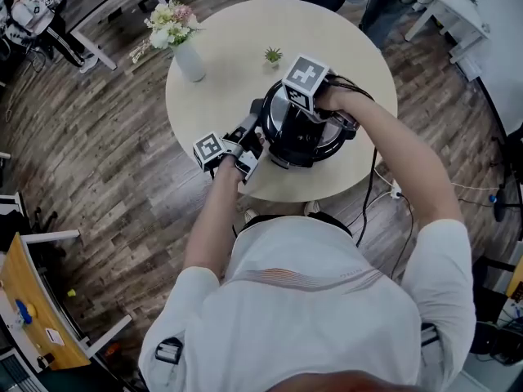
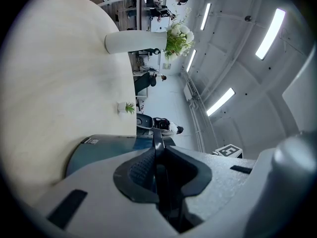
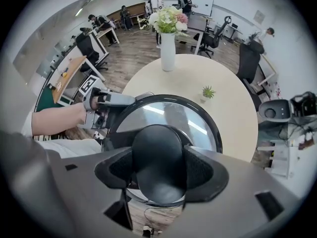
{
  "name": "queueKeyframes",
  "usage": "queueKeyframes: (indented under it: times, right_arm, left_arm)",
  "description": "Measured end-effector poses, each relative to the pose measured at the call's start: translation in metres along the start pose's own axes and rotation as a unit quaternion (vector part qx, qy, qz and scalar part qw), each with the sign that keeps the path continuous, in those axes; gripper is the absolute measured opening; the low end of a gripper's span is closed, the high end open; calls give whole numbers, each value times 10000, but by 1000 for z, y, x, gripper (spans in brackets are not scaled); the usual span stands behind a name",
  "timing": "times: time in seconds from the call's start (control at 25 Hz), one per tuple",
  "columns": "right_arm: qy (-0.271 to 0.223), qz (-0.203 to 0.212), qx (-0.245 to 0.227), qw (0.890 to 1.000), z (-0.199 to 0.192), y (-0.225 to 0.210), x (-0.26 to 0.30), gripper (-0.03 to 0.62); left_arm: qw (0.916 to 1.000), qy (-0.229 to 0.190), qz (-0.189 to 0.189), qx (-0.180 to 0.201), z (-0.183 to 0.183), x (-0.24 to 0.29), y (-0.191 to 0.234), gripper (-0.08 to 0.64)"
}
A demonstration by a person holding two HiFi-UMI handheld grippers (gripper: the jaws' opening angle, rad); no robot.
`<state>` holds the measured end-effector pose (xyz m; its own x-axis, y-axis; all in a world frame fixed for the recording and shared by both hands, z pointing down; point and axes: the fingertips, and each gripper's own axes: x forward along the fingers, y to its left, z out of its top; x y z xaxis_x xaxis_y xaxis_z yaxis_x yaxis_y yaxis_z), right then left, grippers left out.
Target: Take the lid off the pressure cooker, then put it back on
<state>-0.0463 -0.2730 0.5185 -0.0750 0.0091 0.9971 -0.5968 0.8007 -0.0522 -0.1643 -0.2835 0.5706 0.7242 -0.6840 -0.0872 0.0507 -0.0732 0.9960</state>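
Head view: black pressure cooker (image 1: 304, 141) sits upright at the round beige table's (image 1: 237, 39) 6 o'clock edge. Left gripper view: left gripper (image 2: 157, 155) squeezed almost closed on its thin dark side handle (image 2: 157, 135). Only the right gripper view shows the right gripper (image 3: 158, 171) clamping the glass lid's (image 3: 171, 114) black knob (image 3: 158, 148), which points up.

A black pressure cooker (image 1: 304, 141) stands upright near the front edge of a round, pale table (image 1: 237, 64). Its lid (image 3: 171, 114), a glass disc in a black rim, sits level on the pot. My right claw (image 3: 158, 170) points down from above and clamps the lid's round black knob (image 3: 157, 150) between its pads. My left claw (image 2: 157, 157) pinches a thin black side handle (image 2: 157, 135) on the cooker's dark body.
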Motion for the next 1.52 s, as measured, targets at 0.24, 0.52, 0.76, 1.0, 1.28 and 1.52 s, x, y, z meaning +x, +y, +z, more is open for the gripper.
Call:
queueKeyframes:
  times: [0.24,0.52,0.76,1.0,1.28,1.52]
  right_arm:
    - [-52,-9,887,9960,2,-5,2,295]
    - [-64,-52,1406,9900,-1,-10,1,296]
    - [-151,-78,1181,9929,-3,-10,0,295]
    - [-103,-69,1048,9944,-4,-8,-1,290]
    - [-84,-25,739,9972,-9,-8,-18,285]
    - [-290,-124,479,9984,-10,-8,-57,284]
  left_arm:
    - [9998,-44,-66,165,5,-1,3,63]
    - [9996,146,-67,231,3,0,4,64]
    - [9993,243,-73,260,0,1,4,64]
    - [9995,188,-35,261,0,0,4,64]
    - [9992,222,-24,341,0,2,5,67]
    - [9968,319,65,729,-1,1,2,77]
